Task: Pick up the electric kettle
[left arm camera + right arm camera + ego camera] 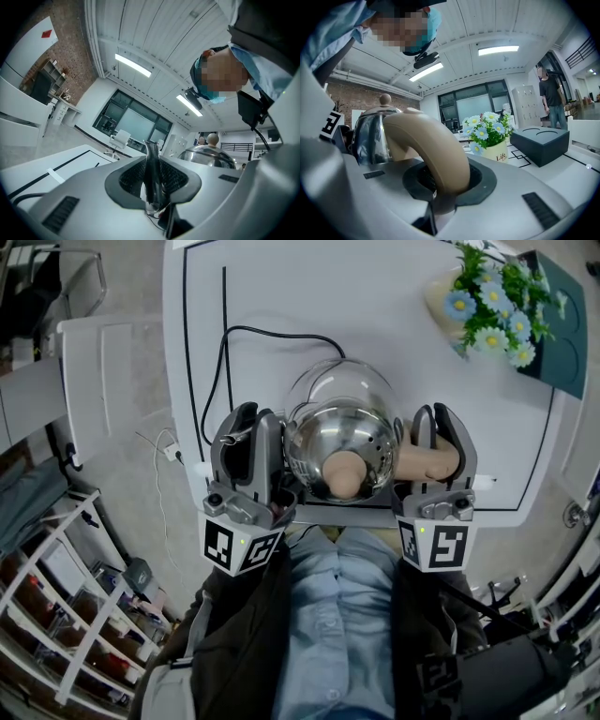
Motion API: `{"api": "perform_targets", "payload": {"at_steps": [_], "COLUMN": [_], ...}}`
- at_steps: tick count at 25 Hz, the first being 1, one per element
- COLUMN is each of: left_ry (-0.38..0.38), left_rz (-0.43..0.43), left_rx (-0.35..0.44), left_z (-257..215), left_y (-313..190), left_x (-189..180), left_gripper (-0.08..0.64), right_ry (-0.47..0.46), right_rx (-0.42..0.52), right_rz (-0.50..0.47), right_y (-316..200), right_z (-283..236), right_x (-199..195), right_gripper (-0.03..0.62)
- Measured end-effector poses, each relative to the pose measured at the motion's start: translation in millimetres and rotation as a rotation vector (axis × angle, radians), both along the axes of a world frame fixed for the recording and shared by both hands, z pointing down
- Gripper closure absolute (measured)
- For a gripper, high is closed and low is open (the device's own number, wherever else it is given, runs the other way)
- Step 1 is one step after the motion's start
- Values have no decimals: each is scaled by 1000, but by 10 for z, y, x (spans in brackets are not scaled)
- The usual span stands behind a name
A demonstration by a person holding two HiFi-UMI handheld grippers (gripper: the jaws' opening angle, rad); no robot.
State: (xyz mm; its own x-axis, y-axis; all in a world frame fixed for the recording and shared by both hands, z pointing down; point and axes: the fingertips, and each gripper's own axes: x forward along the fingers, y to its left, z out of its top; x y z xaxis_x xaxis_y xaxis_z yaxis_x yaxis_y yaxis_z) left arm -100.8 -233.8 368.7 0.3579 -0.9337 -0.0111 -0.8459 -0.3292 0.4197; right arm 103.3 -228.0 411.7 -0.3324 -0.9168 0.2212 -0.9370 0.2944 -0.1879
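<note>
**Gripping the electric kettle (342,442) at two points**

Has it at the near edge of the desk (375,315), steel body and knobbed lid facing up. Pinches its curved beige handle (431,145) with the right claw (439,427), toward the desk's right side. Presses the left claw (248,427) together on a thin dark spout (151,168), toward the desk's left side. Leaves a black cable (220,371) looping over the desk's left part, with a pot of blue flowers (487,306) and a dark box (562,343) at its far right corner.

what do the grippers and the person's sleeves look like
The left gripper and right gripper both have moulded grey shells with dark inner pads. Each carries a black-and-white marker cube with a small green light: the left cube and the right cube. The sleeves are dark brown, over a light blue shirt.
</note>
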Motion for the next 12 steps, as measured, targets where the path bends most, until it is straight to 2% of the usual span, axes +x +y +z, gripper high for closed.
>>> {"api": "perform_targets", "payload": {"at_steps": [12], "left_ry": [-14], "left_rz": [10], "left_rx": [-13], "left_z": [12], "left_y": [-20], "left_x": [9], "left_gripper": [480], "right_ry": [1], "right_rx": [-4], "right_rz": [-4], "right_y": [-19], "right_z": [-9], "right_x": [4], "right_gripper": [531]}}
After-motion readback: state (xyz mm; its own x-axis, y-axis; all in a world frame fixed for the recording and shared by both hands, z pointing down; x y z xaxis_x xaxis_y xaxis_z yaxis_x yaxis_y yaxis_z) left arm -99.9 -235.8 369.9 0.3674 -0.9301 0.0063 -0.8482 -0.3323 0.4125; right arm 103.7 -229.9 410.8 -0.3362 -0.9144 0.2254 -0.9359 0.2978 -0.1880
